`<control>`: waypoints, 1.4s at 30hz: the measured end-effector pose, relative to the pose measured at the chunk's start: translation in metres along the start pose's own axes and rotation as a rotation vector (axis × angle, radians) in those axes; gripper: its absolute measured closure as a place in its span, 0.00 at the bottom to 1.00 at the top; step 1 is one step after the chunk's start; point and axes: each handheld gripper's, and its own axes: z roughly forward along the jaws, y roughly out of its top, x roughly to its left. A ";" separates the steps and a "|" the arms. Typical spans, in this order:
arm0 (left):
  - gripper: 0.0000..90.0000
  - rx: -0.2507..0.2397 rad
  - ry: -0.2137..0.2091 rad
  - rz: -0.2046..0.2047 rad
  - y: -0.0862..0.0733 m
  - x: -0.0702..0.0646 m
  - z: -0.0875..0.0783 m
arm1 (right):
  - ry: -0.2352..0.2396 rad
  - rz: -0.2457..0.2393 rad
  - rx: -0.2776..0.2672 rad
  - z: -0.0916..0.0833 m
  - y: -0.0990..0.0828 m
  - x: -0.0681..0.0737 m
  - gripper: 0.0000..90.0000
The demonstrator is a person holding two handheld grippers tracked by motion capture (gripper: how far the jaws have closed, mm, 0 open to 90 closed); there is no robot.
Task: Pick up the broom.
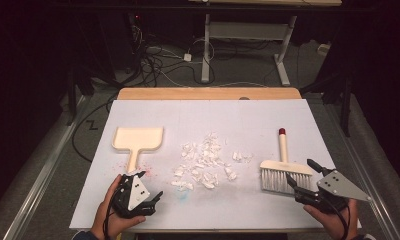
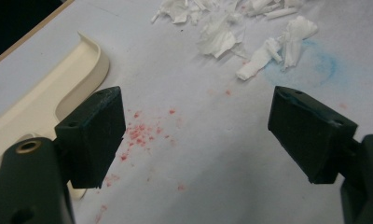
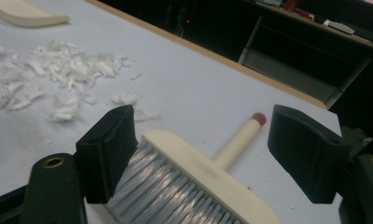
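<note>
Your wide-open, empty right gripper (image 1: 303, 176) has the brush (image 1: 284, 169) at its 11 o'clock; its own view shows bristles (image 3: 175, 191) between the jaws.

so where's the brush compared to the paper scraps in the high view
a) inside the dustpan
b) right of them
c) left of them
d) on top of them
b, the brush lies on the table to the right of the paper scraps, apart from them, by the right gripper; the dustpan lies on their left.

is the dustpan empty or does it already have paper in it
Empty: the dustpan shows a bare cream tray, and the paper scraps lie apart on the table beside it.
</note>
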 end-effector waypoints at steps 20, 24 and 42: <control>0.20 0.024 -0.018 0.031 -0.001 -0.006 0.003 | -0.086 0.024 0.143 0.032 0.005 -0.019 0.24; 0.20 0.025 -0.012 0.027 -0.002 -0.006 0.002 | -0.070 0.080 0.200 0.051 0.012 -0.032 0.27; 0.20 0.048 -0.026 0.050 -0.001 -0.009 0.005 | -0.008 0.312 0.616 0.162 -0.003 -0.060 0.54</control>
